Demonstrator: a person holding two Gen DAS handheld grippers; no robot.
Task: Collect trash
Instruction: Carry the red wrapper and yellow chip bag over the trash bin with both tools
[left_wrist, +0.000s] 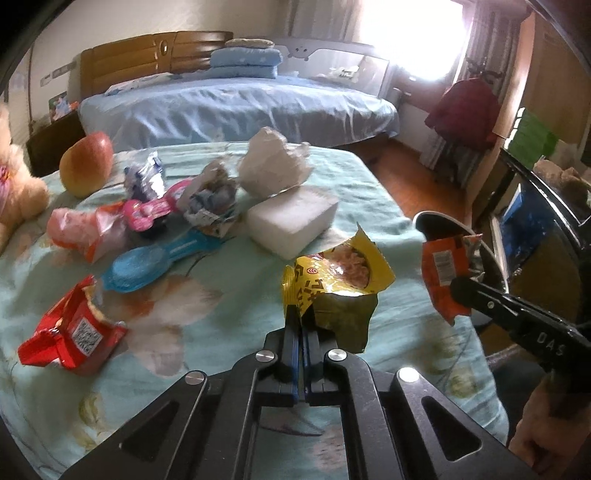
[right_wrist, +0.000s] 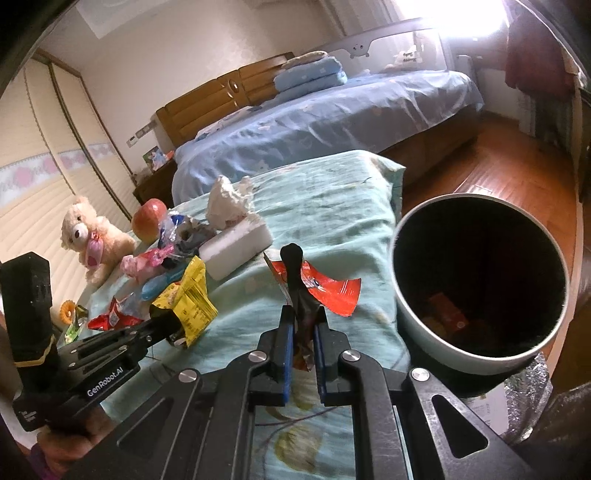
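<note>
My left gripper (left_wrist: 302, 325) is shut on a yellow snack wrapper (left_wrist: 336, 280) and holds it above the green bedspread; it also shows in the right wrist view (right_wrist: 188, 295). My right gripper (right_wrist: 304, 317) is shut on an orange-red wrapper (right_wrist: 328, 290), held just left of the trash bin (right_wrist: 476, 354). That wrapper also shows in the left wrist view (left_wrist: 445, 277), with the bin's rim (left_wrist: 443, 218) behind it. The bin holds some wrappers at its bottom.
On the bedspread (left_wrist: 221, 314) lie a red wrapper (left_wrist: 74, 332), a blue spoon-shaped packet (left_wrist: 147, 266), pink wrappers (left_wrist: 110, 225), crumpled paper (left_wrist: 210, 199), a white foam block (left_wrist: 291, 221), a white bag (left_wrist: 273, 166) and an apple (left_wrist: 86, 170). A teddy bear (right_wrist: 92, 236) sits at the left.
</note>
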